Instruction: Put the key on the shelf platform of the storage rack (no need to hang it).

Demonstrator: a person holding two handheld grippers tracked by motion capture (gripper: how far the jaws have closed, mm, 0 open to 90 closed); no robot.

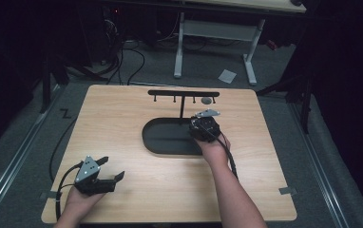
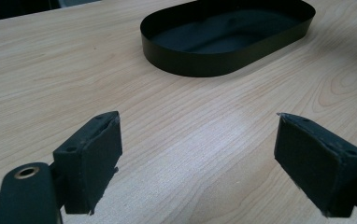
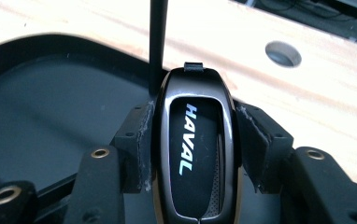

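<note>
One light wooden table (image 1: 137, 185) carries one black oval metal tray (image 1: 163, 137) and one black T-shaped rack (image 1: 183, 94) with four short pegs hanging from its crossbar. There is one glossy black car key fob lettered HAVAL (image 3: 196, 149). Two black two-jaw grippers are counted, the left gripper (image 1: 107, 172) and the right gripper (image 3: 195, 135), one in each of two hands.

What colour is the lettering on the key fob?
White, reading HAVAL on the black key fob; clearest in the right gripper view.

Left gripper (image 1: 108, 172), right gripper (image 1: 203, 124): black bodies, grey three-cornered top plates, brass-ringed screw holes, trailing black cables; forearms bare, no sleeves
</note>
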